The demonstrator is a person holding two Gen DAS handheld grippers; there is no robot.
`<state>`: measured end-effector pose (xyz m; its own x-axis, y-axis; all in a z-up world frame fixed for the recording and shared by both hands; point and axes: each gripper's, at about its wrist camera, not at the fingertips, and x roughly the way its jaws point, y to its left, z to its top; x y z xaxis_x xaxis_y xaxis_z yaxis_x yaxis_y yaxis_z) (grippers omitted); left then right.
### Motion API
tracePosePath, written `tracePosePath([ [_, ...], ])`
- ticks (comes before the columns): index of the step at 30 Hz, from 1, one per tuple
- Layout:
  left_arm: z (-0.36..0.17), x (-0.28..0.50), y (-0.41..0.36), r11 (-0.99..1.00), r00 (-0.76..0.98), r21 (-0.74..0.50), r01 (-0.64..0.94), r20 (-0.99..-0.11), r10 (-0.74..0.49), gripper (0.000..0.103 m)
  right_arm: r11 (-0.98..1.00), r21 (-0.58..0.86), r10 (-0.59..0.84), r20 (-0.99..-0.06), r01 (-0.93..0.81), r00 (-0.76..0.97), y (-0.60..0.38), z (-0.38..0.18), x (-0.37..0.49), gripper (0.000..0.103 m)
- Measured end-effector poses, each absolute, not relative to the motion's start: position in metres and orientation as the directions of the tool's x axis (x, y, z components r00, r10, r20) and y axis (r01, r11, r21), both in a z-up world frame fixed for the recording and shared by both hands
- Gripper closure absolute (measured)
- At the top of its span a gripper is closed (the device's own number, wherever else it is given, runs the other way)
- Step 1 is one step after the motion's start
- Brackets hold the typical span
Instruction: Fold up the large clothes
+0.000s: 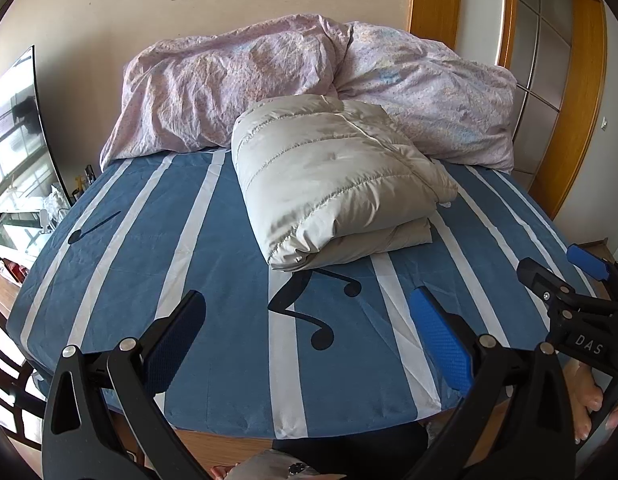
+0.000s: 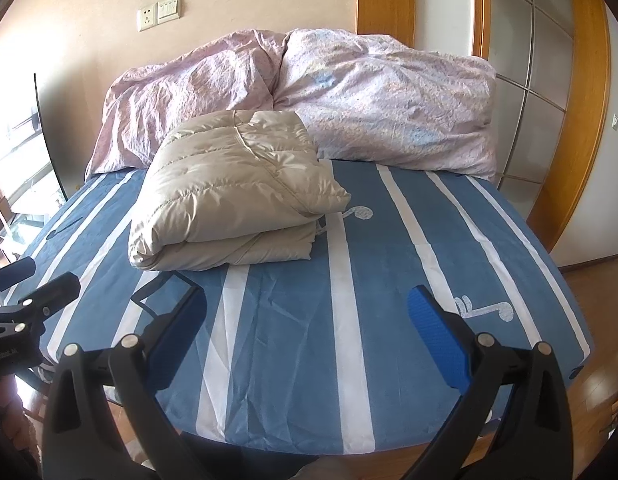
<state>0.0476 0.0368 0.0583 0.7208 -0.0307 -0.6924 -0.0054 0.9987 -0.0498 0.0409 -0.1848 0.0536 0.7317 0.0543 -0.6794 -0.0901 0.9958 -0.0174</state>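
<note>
A beige quilted down jacket (image 1: 329,176) lies folded into a thick bundle on the blue striped bed sheet (image 1: 213,312), near the bed's middle; it also shows in the right wrist view (image 2: 233,192). My left gripper (image 1: 309,328) is open and empty, held over the bed's near edge, well short of the jacket. My right gripper (image 2: 309,328) is open and empty too, over the near edge to the right of the jacket. The right gripper shows at the right edge of the left wrist view (image 1: 565,276).
A crumpled pink duvet (image 1: 269,76) is piled against the wall behind the jacket. A TV screen (image 1: 13,140) stands left of the bed. Wooden-framed sliding doors (image 2: 549,80) stand at the right. The sheet (image 2: 293,340) carries music-note prints.
</note>
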Motion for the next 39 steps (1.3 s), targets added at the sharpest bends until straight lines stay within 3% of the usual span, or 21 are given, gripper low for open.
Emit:
tracePosePath([
  [39,0.0615,0.0492,0.0319,0.998,0.723,-0.055,0.006,-0.689,-0.042,0.001,0.996,-0.026,0.042,-0.676,-0.081,0.735,-0.1914,0.0571,0.0467,0.002],
])
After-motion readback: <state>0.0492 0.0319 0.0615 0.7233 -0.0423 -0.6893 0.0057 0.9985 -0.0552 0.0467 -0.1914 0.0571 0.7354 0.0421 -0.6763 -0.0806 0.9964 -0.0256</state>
